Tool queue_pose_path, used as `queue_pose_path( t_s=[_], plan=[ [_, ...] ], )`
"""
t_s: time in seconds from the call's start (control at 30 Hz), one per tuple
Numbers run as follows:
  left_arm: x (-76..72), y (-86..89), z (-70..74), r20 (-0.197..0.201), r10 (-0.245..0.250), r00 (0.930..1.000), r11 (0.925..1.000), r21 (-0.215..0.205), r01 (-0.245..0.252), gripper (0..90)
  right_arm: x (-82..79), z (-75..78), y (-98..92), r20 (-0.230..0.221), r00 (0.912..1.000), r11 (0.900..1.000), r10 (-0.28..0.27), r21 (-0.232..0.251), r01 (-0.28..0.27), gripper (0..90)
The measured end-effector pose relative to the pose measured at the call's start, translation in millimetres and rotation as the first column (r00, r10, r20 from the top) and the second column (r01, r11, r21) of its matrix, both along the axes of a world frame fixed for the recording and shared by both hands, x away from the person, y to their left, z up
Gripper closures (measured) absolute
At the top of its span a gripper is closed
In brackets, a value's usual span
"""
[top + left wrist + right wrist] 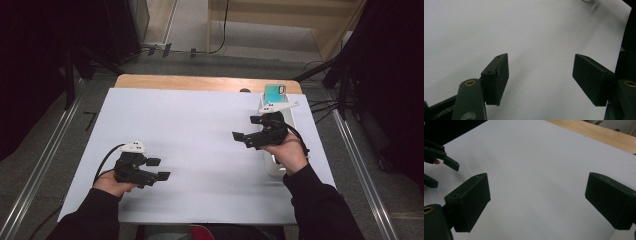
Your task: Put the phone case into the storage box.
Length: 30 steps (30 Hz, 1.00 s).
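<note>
My left gripper (159, 169) hovers over the near left of the white sheet (200, 125), held in a hand with a dark sleeve. It is open, and in the left gripper view only bare sheet lies in the gap of the left gripper (540, 77). My right gripper (246, 128) is at the right side of the sheet and points left. The right gripper (537, 200) is also open with nothing in it. One of the left gripper's fingers (451, 163) appears at the far left of the right gripper view.
A phone in a teal case (275, 92) stands at the back right on a long white stand (272, 167) that runs under my right hand. The wooden table edge (200, 82) shows beyond the sheet. Metal rails and dark stands flank the table.
</note>
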<state>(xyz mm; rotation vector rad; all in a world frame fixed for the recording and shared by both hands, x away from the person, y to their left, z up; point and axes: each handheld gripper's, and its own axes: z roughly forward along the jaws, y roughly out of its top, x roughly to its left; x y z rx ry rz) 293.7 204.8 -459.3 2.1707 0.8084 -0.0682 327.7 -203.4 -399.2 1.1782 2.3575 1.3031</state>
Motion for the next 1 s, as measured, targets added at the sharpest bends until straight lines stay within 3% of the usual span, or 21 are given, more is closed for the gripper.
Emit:
queue_pose_path(
  t_s=[0.2,0.27,1.0],
  plan=[
    [-0.4,-0.7,-0.5,0.004,0.002,1.0,1.0,-0.005,-0.002,29.0,-5.2,-0.7,4.2,0.005,0.9997,1.0,0.024,-0.001,-0.024,4.9],
    [-0.4,-0.6,-0.4,0.003,0.002,1.0,1.0,-0.006,-0.002,29.0,-7.7,-0.8,4.2,0.011,0.9995,1.0,0.03,0.007,-0.03,13.8],
    [-0.9,0.5,0.9,0.01,0.007,0.9999,0.9999,-0.013,-0.007,29.0,-34.5,-22.6,-1.7,0.005,0.9958,0.996,0.091,0.018,-0.091,14.9]
  ],
)
